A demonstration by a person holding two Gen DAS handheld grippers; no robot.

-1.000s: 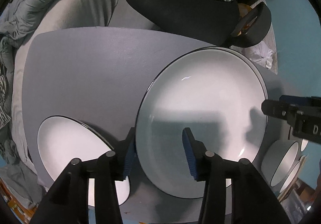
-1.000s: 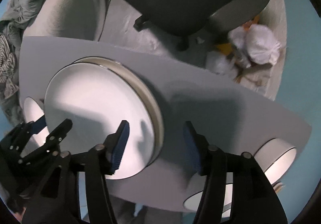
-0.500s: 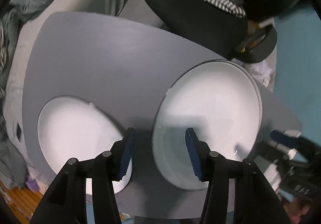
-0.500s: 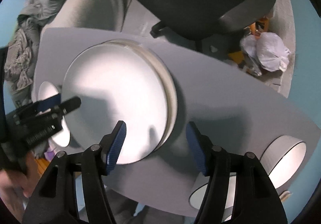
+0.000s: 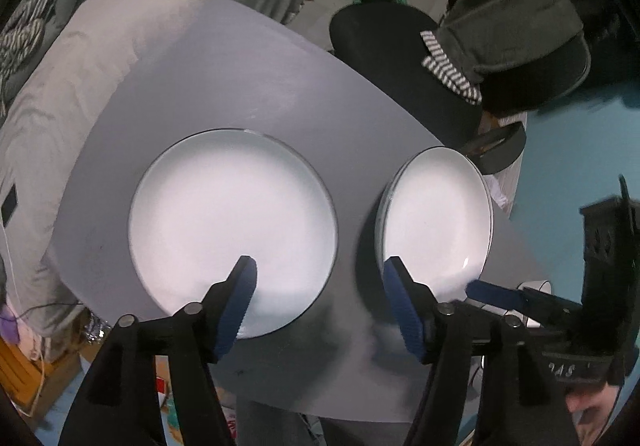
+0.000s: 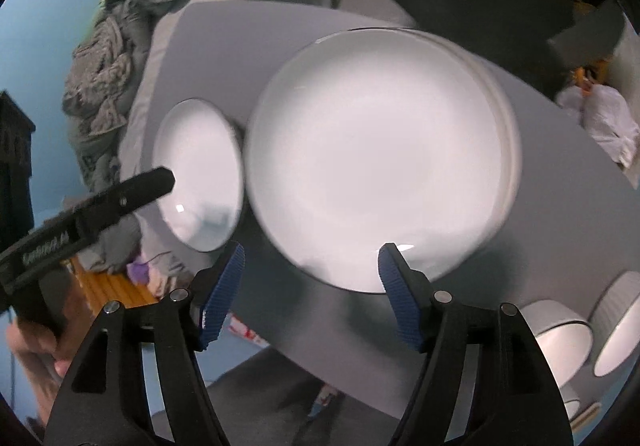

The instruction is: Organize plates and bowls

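Grey desk [image 5: 280, 94] beside rumpled bedding [image 5: 120, 6], seen from above. At left, a single white plate [image 5: 224, 222] lies flat; the left tongs [image 5: 320, 298], empty and widening, hang over the desk between it and the stacked plates [image 5: 436, 222]. Right tongs [image 6: 310, 282], also empty and widening, hang above the stack's near rim. Two white bowls [image 6: 560, 334] stand at far right.

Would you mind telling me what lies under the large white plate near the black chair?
Under the large white plate a second plate's pale rim shows along its right edge. The grey table bears the stack. Whether more lie beneath is hidden.
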